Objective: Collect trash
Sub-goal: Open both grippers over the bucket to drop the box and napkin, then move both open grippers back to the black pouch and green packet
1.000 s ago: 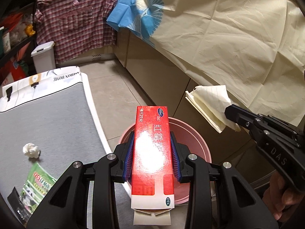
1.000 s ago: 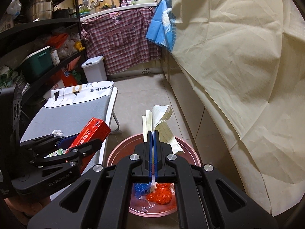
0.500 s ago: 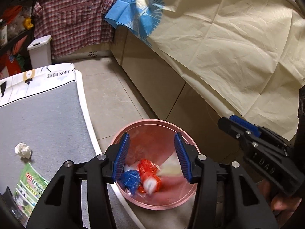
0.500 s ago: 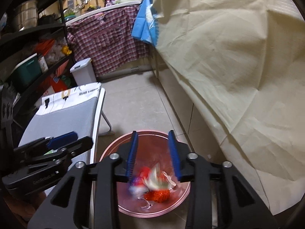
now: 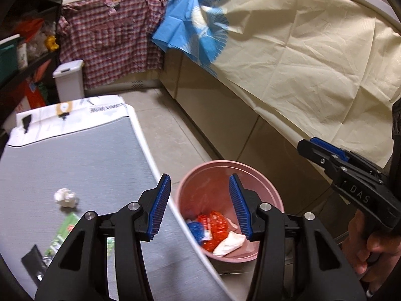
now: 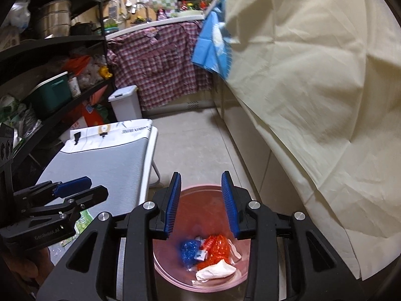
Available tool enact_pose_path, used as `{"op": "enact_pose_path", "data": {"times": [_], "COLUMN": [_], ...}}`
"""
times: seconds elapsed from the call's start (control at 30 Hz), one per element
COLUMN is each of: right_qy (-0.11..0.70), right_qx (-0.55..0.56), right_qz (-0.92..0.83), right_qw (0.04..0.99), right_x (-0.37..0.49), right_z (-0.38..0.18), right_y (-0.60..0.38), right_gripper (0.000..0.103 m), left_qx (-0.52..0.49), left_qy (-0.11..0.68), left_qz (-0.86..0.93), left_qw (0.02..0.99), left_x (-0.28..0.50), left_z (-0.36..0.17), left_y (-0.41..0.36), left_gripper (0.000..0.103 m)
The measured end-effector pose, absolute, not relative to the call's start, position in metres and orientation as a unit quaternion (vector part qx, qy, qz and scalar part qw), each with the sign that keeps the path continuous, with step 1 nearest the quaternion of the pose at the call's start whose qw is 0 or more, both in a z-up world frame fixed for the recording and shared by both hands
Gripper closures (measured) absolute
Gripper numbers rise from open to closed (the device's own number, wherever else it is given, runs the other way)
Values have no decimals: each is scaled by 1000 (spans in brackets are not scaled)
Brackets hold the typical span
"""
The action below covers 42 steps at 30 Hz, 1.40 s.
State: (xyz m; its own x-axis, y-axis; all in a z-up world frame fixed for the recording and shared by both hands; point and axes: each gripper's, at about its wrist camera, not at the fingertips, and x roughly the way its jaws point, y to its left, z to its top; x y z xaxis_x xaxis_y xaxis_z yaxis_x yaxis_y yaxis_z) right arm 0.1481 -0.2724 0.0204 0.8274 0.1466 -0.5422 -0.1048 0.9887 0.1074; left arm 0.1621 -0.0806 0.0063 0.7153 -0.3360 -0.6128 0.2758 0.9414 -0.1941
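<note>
A pink bin stands on the floor beside the grey table. Inside it lie red wrapping, a blue wrapper and white paper. My left gripper is open and empty over the table edge and the bin's left rim. My right gripper hangs open and empty over the bin, above the red wrapping and white paper. A crumpled paper ball and a green packet lie on the table.
A cream cloth drapes over the counter on the right, close to the bin. A small white lidded bin and a plaid shirt are at the back. Black shelves full of goods line the left. Tiled floor runs between.
The red box left my left gripper and the folded paper left my right gripper; both now lie in the bin. Both grippers opened, and the left one shifted toward the table.
</note>
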Motion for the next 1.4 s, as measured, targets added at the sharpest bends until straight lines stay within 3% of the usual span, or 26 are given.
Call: {"op": "enact_pose_path", "data": {"times": [0.87,1.4], "right_qy": [257,270], "right_qx": [-8,-27], "right_qz": [193,263], "right_qw": [947,926], "right_x": [132,136], "right_z": [29,5], "right_y": [-158,-89], "right_gripper": [68,72], "left_qx": [-83,-95], "left_qy": [330,344], "left_qz": [0,48], "left_qw": [940,933], "left_x": [104,86], "left_z": [-12,-40], "left_y": [99,145], "left_gripper": [62,63]}}
